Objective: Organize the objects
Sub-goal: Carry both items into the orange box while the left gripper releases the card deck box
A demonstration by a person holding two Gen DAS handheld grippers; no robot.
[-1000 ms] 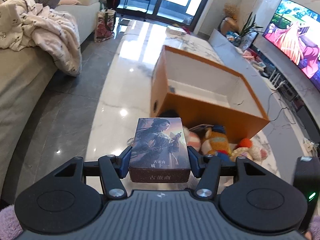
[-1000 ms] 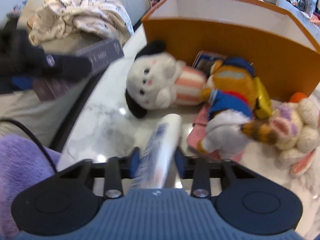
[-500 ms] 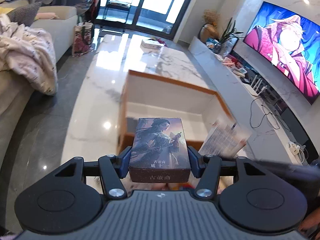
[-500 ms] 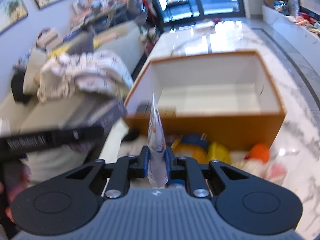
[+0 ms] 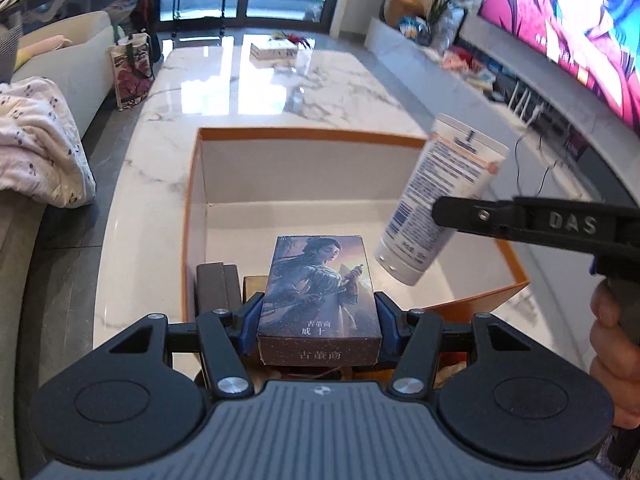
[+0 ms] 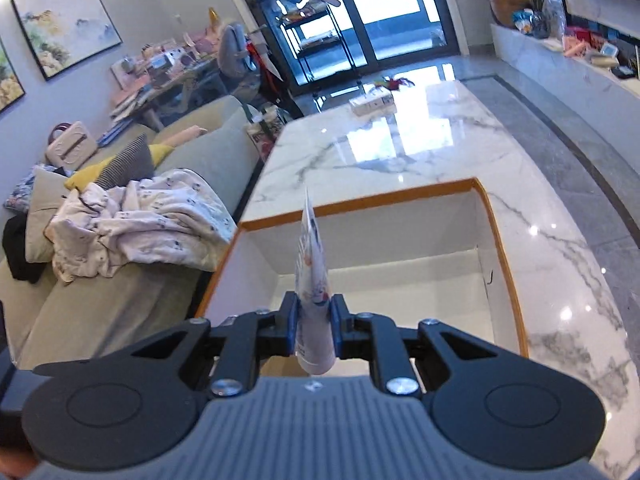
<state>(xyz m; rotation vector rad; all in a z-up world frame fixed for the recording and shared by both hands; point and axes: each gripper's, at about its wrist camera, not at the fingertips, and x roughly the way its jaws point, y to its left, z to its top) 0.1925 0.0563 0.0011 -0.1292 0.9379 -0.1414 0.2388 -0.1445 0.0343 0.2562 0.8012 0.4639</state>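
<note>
Fingers, left gripper (image 5: 318, 316): blue pads clamped on both long sides of a card box (image 5: 318, 300), an illustrated carton with a painted figure on its top face and printed characters on the near end. The box is held level, above the near edge of the orange box (image 5: 192, 208).

Fingers, right gripper (image 6: 314, 326): set narrow, blue pads pinching a white tube (image 6: 314, 280) near its cap end; the flat crimped end points up and away. In the left wrist view the same tube (image 5: 436, 196) hangs tilted over the right half of the orange box, cap end lowest, gripped by a black finger (image 5: 472, 214); the hand (image 5: 612, 344) on that gripper shows at the right edge.

Item, far left: beige sofa (image 6: 120, 304) with a rumpled patterned blanket (image 6: 136, 224) and a striped cushion (image 6: 124, 166).

Item, centre: marble table (image 6: 380, 148), long and glossy, carrying the orange box (image 6: 500, 240). The box is open-topped, white inside, orange rim and outer walls. Two dark flat items (image 5: 216, 284) stand against its near left corner; what they are cannot be told.

Item, far end of table: small pale carton (image 5: 274, 51).

Item, right: wall screen (image 5: 568, 20) showing a bright picture, above a low marble ledge (image 5: 520, 128) with clutter and a potted plant (image 5: 440, 4).
</note>
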